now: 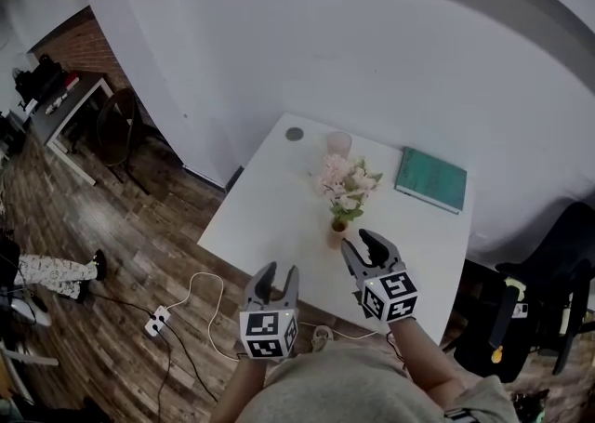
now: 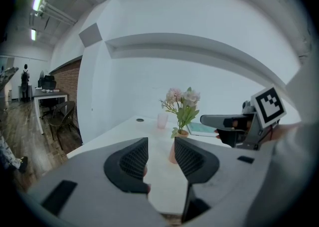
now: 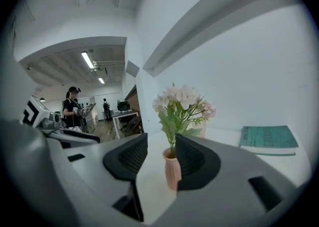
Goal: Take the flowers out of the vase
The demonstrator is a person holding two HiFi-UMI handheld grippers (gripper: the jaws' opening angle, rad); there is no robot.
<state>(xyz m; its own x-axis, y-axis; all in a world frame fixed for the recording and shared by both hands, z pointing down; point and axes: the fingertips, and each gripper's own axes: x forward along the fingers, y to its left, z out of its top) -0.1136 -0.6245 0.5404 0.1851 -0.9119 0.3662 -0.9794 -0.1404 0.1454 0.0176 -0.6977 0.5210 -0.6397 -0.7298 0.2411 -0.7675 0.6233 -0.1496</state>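
Head view: the vase [image 1: 337, 231] stands upright on the white bench [image 1: 270, 198], and the flowers [image 1: 346, 184] are in it, pink and white heads above green leaves. Behind the vase sits a pink cup [image 1: 338, 143], and a green book [image 1: 431, 179] lies behind and to its right. The right gripper [image 1: 358, 243] hovers just beside the vase on its near right. The left gripper [image 1: 280, 272] hangs nearer the person, to the vase's near left, by the bench edge.

Left gripper view: fingers [image 2: 132, 161] spread wide, nothing between them. The vase shows beyond the gap, well apart, with the right gripper's arm reaching in beside it.

Right gripper view: fingers [image 3: 195, 160] spread here too, gripping nothing. The vase [image 3: 172, 168] shows in the gap, hard against the right-hand finger, which hides part of its body; contact I cannot tell. The blooms rise above the fingertips, and the book lies off to the vase's right.
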